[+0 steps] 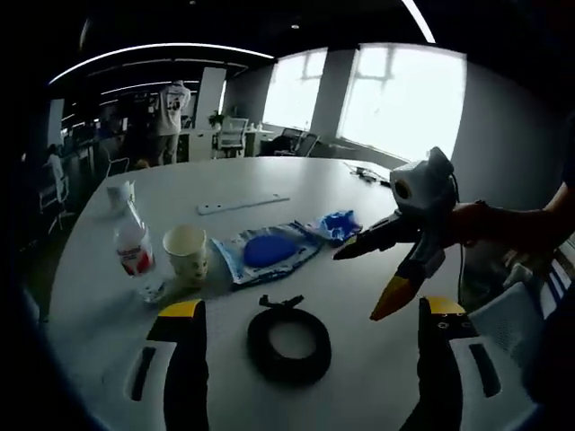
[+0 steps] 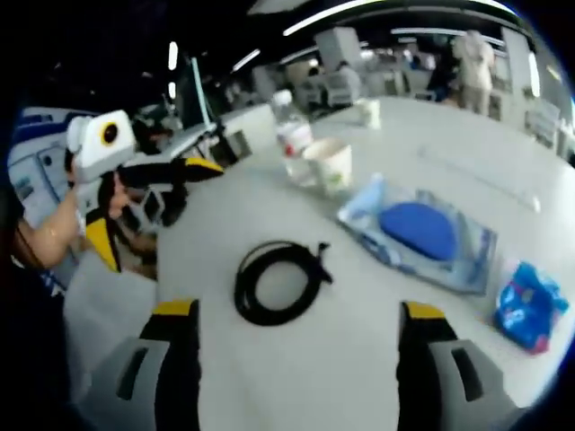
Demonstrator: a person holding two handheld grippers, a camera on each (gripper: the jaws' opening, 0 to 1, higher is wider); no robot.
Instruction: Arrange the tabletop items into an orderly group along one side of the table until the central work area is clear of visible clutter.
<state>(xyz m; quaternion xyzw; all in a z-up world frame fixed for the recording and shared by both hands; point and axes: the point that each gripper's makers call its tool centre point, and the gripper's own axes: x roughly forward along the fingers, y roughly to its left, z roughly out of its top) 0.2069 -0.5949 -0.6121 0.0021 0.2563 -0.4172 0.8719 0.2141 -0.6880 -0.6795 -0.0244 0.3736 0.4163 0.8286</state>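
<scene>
- My left tongs (image 1: 310, 337) hover with their jaws spread wide, and the coiled black cable (image 1: 289, 341) lies on the white tabletop (image 1: 269, 180) right between the two tips, untouched.
- My right tongs (image 2: 296, 337) are also spread wide and clamped on nothing; in the right gripper view the coiled black cable (image 2: 278, 280) sits just beyond their tips.
- In the left gripper view my right tongs (image 1: 382, 269) come in from the right, jaws apart, just beside the coil and above the tabletop.
- In the right gripper view my left tongs (image 2: 148, 211) come in from the left, jaws apart, beside the coil near the tabletop's edge.
- Past the coil lies a clear plastic bag with a blue round thing inside (image 1: 268, 251), flat on the tabletop (image 2: 359, 359); the same bag (image 2: 422, 233) shows in the right gripper view.
- A small blue packet (image 1: 337, 224) lies just beside that bag, farther from the coil; I see it again (image 2: 530, 305) in the right gripper view.
- A paper cup (image 1: 186, 251) stands upright near the coil, next to the bag; also seen here (image 2: 331, 163).
- A clear bottle with a red and white label (image 1: 133, 242) stands just beside the cup, on the side away from the bag; its other view (image 2: 292, 135).
- A second small cup (image 1: 119, 196) stands farther off behind the bottle.
- A flat pale strip (image 1: 243, 205) lies well beyond the bag.
</scene>
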